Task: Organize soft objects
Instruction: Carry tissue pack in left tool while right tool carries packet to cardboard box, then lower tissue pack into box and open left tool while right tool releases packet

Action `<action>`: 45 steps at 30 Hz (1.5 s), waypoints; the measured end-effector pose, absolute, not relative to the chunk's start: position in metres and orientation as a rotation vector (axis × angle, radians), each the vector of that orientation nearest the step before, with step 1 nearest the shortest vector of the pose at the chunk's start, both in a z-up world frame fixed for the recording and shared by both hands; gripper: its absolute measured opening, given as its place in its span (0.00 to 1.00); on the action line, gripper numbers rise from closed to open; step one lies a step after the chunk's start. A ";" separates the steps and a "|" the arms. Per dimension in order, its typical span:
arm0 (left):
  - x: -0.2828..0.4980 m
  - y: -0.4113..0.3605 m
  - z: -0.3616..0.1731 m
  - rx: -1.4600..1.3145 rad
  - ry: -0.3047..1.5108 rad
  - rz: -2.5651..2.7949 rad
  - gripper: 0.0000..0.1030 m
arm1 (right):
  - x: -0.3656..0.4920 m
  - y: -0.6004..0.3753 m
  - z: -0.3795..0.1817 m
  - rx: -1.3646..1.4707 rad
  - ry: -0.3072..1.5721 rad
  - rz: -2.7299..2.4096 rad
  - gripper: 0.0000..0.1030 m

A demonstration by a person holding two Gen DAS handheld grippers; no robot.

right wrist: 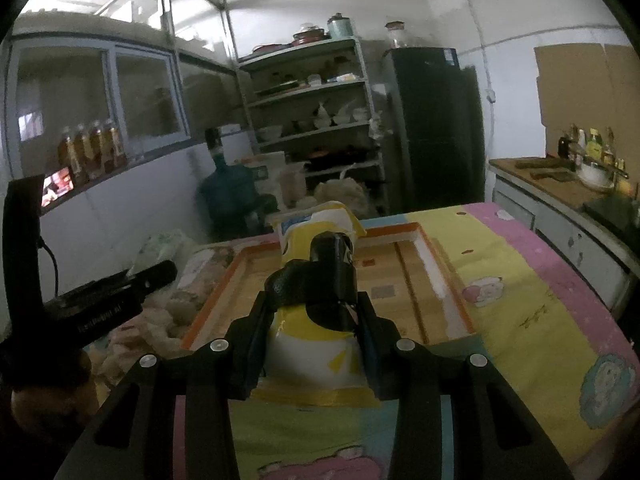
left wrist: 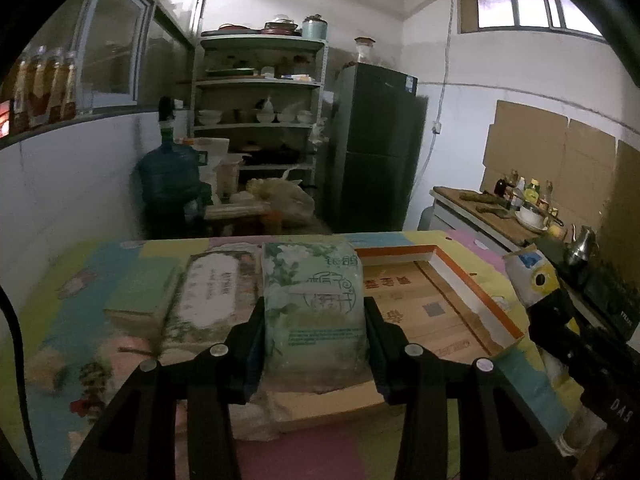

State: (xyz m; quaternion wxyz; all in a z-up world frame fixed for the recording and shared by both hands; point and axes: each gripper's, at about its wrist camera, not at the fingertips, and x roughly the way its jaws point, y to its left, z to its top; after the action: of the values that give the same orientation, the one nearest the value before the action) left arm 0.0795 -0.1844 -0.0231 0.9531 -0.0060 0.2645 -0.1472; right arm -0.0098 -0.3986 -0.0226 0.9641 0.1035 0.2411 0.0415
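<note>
The left gripper (left wrist: 315, 344) is seen with its fingers (left wrist: 374, 344) closed on a green floral tissue pack (left wrist: 314, 308), held upright above the counter (left wrist: 80, 320), which is covered by a pastel cartoon-print cloth. A second soft pack (left wrist: 212, 300) is observed lying flat just beside it, to the left. The right gripper (right wrist: 314, 340) is seen with its fingers (right wrist: 370, 344) gripping a yellow-and-white bag (right wrist: 312, 354), held over the near edge of a shallow orange-rimmed cardboard tray (right wrist: 448, 280) resting on the counter.
</note>
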 end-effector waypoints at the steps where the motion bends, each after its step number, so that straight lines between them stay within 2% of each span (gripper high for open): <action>1: 0.082 -0.192 -0.024 -0.011 0.540 -0.304 0.43 | -0.008 -0.404 -0.023 0.210 0.487 0.080 0.41; 9: 0.095 -0.235 -0.029 -0.003 0.555 -0.333 0.43 | 0.006 -0.442 -0.028 0.222 0.513 0.066 0.41; 21: 0.131 -0.282 -0.067 -0.019 0.676 -0.333 0.43 | 0.058 -0.465 -0.051 0.266 0.588 0.085 0.41; 45: 0.177 -0.309 -0.113 -0.007 0.838 -0.356 0.43 | 0.124 -0.469 -0.101 0.262 0.791 0.123 0.41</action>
State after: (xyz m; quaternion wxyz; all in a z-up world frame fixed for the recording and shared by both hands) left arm 0.1767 -0.3090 -0.1129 0.8982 -0.0032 0.4046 -0.1719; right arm 0.1235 -0.4688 -0.1006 0.9127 0.1271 0.3837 0.0598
